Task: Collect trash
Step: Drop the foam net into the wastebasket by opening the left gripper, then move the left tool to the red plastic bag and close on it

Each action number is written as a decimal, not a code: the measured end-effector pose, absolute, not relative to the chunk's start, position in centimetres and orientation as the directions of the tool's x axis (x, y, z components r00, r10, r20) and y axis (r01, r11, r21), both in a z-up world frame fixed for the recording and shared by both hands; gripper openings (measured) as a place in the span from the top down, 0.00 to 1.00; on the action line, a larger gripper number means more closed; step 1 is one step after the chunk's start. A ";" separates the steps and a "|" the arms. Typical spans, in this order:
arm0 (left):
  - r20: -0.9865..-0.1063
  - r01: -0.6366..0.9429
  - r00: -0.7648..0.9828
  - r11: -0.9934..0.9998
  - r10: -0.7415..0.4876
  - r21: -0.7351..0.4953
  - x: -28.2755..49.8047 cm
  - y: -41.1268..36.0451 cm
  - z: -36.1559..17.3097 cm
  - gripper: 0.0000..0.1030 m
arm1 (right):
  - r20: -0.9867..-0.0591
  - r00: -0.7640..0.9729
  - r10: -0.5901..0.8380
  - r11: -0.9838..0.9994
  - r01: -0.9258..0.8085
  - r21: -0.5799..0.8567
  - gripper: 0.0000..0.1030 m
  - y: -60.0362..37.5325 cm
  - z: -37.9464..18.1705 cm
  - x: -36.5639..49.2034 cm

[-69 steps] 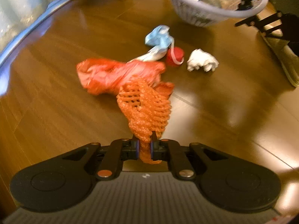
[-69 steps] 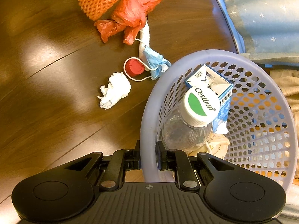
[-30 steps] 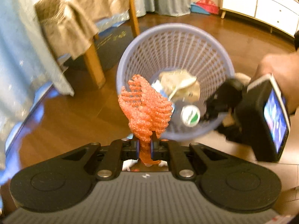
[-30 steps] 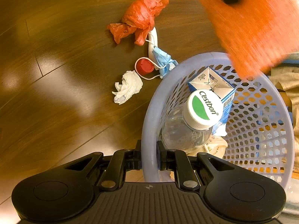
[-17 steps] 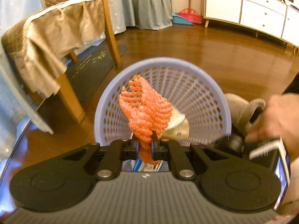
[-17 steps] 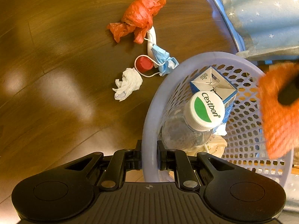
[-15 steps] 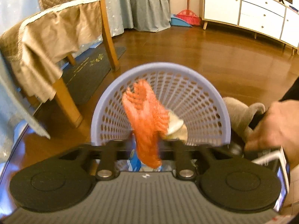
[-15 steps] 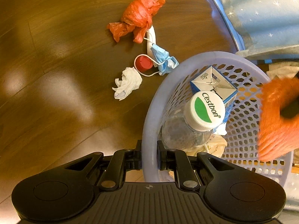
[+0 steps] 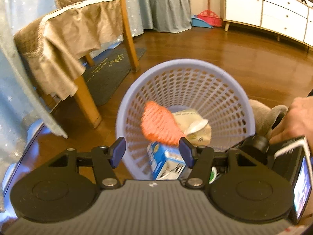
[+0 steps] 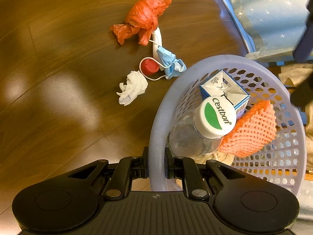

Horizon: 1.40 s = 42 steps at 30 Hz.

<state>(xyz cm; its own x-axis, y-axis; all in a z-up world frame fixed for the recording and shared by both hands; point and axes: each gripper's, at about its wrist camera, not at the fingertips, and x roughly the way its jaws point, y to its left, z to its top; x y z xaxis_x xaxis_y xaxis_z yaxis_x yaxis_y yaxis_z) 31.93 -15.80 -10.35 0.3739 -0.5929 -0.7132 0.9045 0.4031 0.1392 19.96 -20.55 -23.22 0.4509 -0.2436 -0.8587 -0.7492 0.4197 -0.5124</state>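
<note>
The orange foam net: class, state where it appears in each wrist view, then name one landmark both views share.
Left wrist view: the orange foam net shows at centre, inside the lavender basket, above the blue carton.
Right wrist view: the net lies right of centre in the basket, beside the bottle's white cap.
Shared landmark: the blue carton.

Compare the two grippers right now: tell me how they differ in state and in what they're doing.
The left gripper is open, jaws wide apart and holding nothing; the right gripper is shut on the basket rim. The left gripper hangs above the basket mouth, with the orange foam net inside the basket below it; the right gripper steadies the basket at its near edge. Both are black two-finger grippers at the same basket.
</note>
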 end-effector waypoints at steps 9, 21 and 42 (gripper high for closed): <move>-0.722 0.861 0.436 0.483 -0.537 0.161 32.1 -11.7 -11.0 0.42 | -0.858 0.451 -0.246 0.419 -0.749 -0.514 0.90 -20.5 -23.1 20.1; -0.765 0.812 0.480 0.548 -0.430 0.202 31.5 -5.6 -13.2 0.28 | -0.856 0.452 -0.252 0.418 -0.746 -0.518 0.90 -20.5 -23.0 20.1; -0.822 0.825 0.481 0.474 -0.304 0.307 28.5 -1.6 -21.5 0.25 | -0.843 0.462 -0.275 0.412 -0.736 -0.538 0.90 -20.4 -23.5 21.0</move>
